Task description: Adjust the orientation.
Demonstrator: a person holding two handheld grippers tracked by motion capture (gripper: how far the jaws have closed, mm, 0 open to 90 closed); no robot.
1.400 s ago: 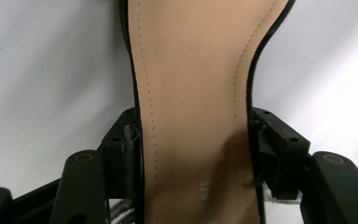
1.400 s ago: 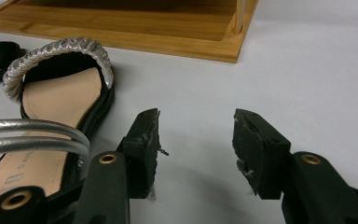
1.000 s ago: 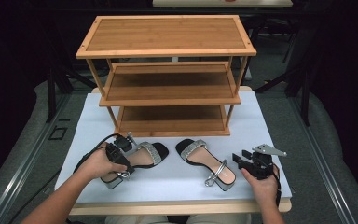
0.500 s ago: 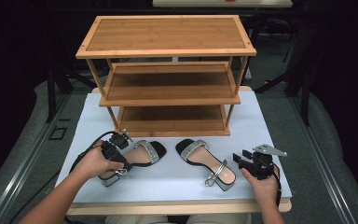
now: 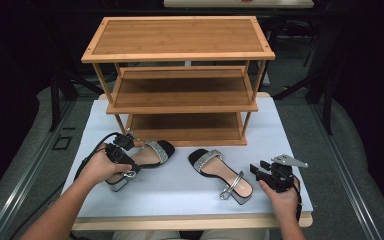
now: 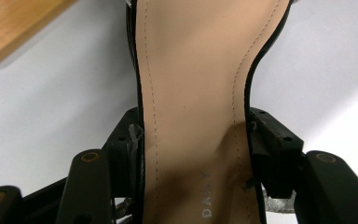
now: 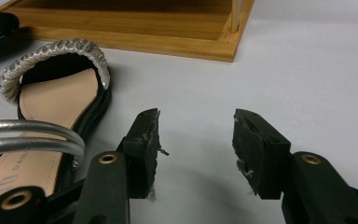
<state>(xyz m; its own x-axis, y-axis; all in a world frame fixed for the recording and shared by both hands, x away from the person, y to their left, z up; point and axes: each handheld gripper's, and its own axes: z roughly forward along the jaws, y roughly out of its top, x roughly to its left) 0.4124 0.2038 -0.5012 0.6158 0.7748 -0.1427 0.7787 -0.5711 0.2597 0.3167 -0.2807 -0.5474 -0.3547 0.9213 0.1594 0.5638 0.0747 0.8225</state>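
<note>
left hand-held gripper (image 5: 122,150): jaws are pressing on both edges of the left sandal (image 5: 142,157), clenching it across the narrow waist of the insole, as the left gripper view is showing
left hand (image 5: 97,167): is wrapping the gripper body, cable looping off to its left
left sandal: is lying on the white desk (image 5: 180,195) just in front of the rack's left leg, silver toe strap pointing right, heel block toward the hand
right hand-held gripper (image 5: 262,170): is sitting released, jaws parted with bare desk between them in the right gripper view (image 7: 196,135)
right hand (image 5: 280,197): is holding it near the desk's right front corner
right sandal (image 5: 220,172): is lying just left of that gripper, apart from it, silver strap toward the rack, heel toward the front edge
wooden shoe rack (image 5: 180,75): is standing at the back of the desk, three shelves
</note>
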